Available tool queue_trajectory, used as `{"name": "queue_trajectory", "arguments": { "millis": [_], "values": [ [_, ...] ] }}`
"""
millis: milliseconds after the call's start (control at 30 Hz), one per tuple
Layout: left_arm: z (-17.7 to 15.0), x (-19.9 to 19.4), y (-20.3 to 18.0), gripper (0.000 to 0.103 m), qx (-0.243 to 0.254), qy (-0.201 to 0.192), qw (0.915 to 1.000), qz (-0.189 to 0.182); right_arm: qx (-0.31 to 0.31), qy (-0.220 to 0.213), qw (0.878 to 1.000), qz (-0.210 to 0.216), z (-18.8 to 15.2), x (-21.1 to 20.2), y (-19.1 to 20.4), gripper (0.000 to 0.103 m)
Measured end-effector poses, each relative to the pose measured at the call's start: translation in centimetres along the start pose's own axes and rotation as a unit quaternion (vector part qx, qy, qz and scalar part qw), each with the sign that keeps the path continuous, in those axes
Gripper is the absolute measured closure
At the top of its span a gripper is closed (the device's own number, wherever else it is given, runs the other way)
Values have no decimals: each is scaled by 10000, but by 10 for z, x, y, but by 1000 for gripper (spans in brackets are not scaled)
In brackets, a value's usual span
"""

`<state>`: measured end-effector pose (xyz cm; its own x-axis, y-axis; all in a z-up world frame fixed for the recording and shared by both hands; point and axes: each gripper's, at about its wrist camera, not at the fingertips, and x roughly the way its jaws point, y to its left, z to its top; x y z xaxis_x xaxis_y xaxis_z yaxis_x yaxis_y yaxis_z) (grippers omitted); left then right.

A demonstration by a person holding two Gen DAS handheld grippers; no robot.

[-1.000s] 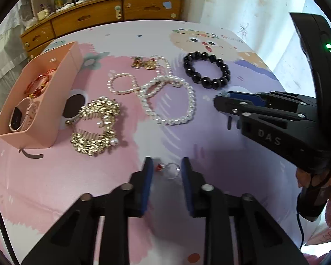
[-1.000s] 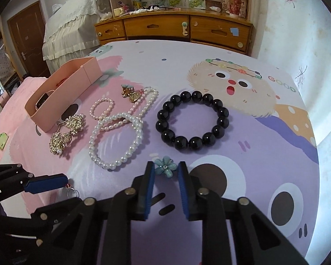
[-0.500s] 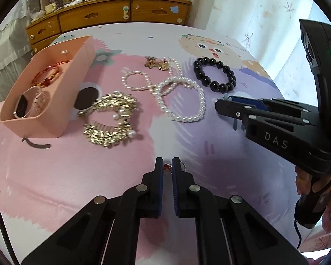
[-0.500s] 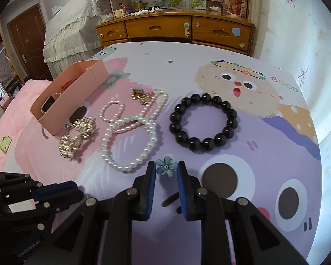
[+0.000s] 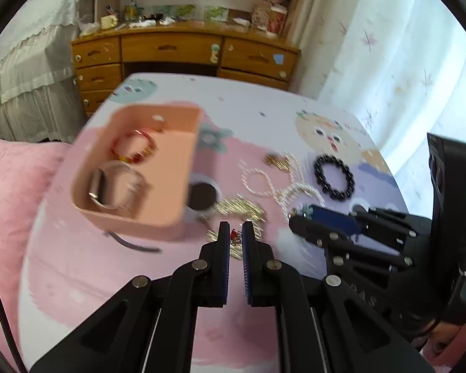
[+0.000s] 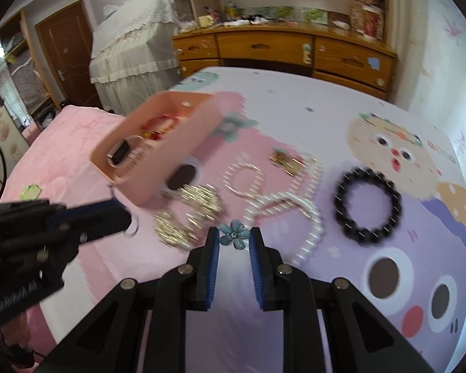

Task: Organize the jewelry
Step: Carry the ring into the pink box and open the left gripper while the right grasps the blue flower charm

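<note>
My left gripper [image 5: 235,235] is shut on a small ring with a red stone [image 5: 235,237], held above the table near the pink box [image 5: 171,186]. It also shows in the right wrist view [image 6: 125,217] with the ring [image 6: 133,226] hanging at its tip. My right gripper [image 6: 233,237] is shut on a blue flower ornament [image 6: 234,233], lifted over the jewelry. The pink box [image 6: 183,136] holds a red bracelet [image 5: 135,146] and a watch [image 5: 115,189]. The right gripper shows in the left wrist view [image 5: 301,214].
On the cartoon tablecloth lie gold hair combs [image 6: 186,214], pearl strands [image 6: 295,211], a black bead bracelet [image 6: 368,206] and a gold brooch [image 6: 284,158]. A wooden dresser [image 6: 282,46] stands behind the table; a covered bed [image 6: 133,37] at the left.
Both grippers have lifted off the table with their pieces and swung left toward the pink box. The view is blurred by motion.
</note>
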<state>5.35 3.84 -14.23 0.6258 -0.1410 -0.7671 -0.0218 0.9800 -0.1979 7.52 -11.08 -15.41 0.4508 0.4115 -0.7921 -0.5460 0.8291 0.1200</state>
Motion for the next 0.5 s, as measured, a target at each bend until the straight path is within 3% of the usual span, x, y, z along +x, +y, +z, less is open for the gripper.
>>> {"name": "queue_trajectory", "arguments": {
  "millis": [500],
  "values": [
    [54, -21, 95, 97, -2, -356, 9986, 403, 25, -508, 9982, 329, 57, 1, 77, 84]
  ]
}}
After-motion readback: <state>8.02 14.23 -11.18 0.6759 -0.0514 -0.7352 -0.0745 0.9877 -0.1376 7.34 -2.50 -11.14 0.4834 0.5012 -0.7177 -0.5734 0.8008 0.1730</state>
